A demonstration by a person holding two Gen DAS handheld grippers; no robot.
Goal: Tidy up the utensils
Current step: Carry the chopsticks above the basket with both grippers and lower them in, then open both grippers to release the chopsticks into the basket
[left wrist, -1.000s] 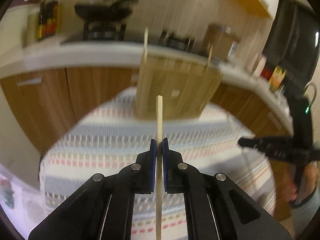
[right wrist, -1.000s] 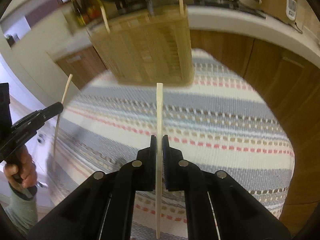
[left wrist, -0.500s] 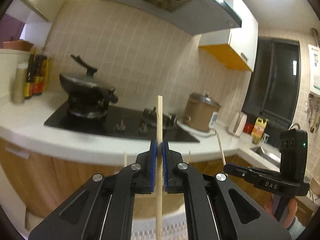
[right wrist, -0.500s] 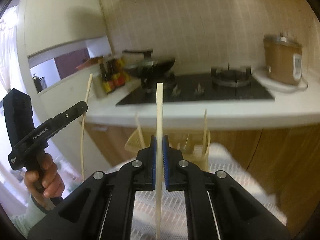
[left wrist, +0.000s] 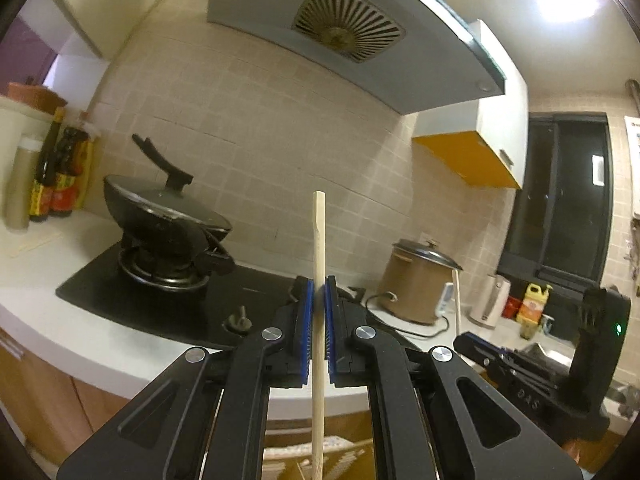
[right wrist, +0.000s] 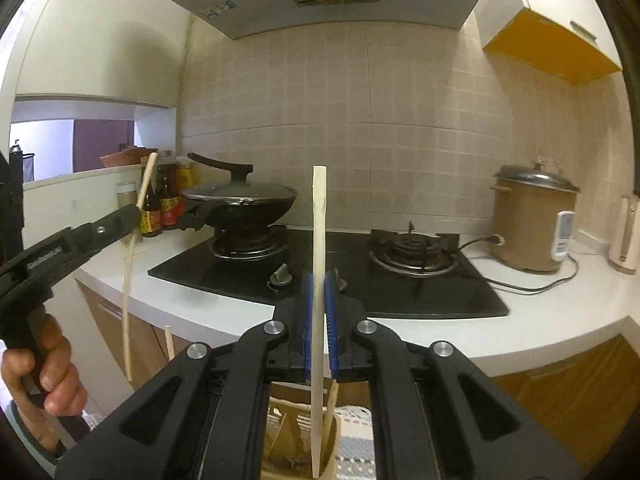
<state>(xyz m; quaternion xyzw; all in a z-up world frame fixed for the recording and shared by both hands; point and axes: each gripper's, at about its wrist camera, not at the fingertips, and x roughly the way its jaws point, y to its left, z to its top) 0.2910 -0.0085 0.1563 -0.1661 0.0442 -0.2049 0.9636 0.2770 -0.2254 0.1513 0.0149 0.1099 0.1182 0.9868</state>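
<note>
The right gripper [right wrist: 319,312] and left gripper [left wrist: 319,312] each pinch one chopstick [right wrist: 319,248] upright — long axis vertical — with the slatted holder [right wrist: 288,436] directly below the right one, the nearer.

At frame centre the right gripper [right wrist: 319,304] clamps an upright wooden chopstick [right wrist: 319,216]. At the left edge a hand [right wrist: 44,372] holds the left gripper [right wrist: 134,216], pinching another chopstick [right wrist: 129,276]. Behind, a lidded wok [right wrist: 244,200] sits on the bench's [right wrist: 560,316] hob.
</note>
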